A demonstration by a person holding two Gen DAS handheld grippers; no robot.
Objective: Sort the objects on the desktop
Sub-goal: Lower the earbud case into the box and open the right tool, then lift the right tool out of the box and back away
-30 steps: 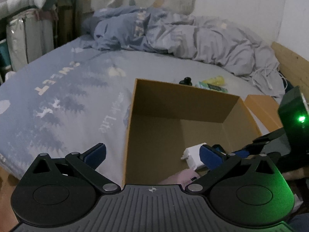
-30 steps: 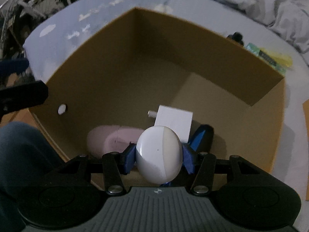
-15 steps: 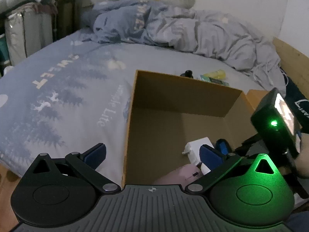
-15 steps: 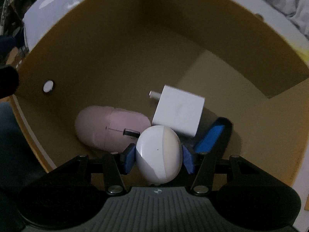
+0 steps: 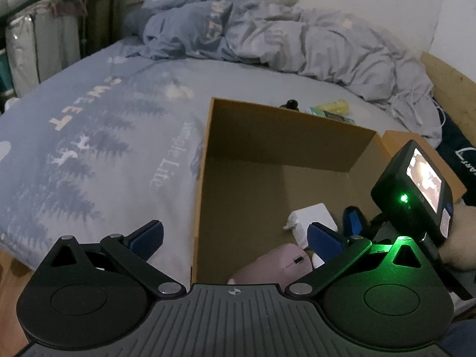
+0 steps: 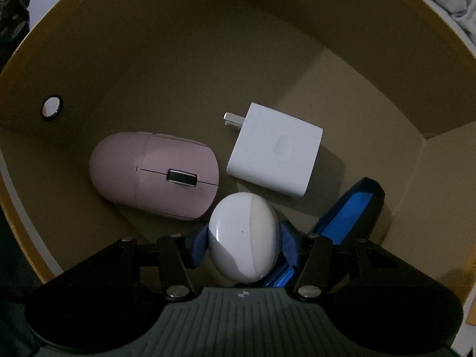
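Observation:
My right gripper is shut on a white oval earbud case and holds it low inside the open cardboard box, just above the floor. A pink mouse lies on the box floor to its left, a white charger plug just beyond it, and a blue-and-black object to its right. My left gripper is open and empty, over the box's near left corner. The mouse and charger also show there, with the right gripper's camera unit.
The box sits on a bed with a grey-blue printed sheet. A crumpled duvet lies at the back. A small black item and a yellow-green packet lie beyond the box. An orange flat piece lies at right.
My right gripper has gone down into the box with the earbud case, so the mouse and charger now look larger and closer. The left gripper has stayed open and shifted slightly.

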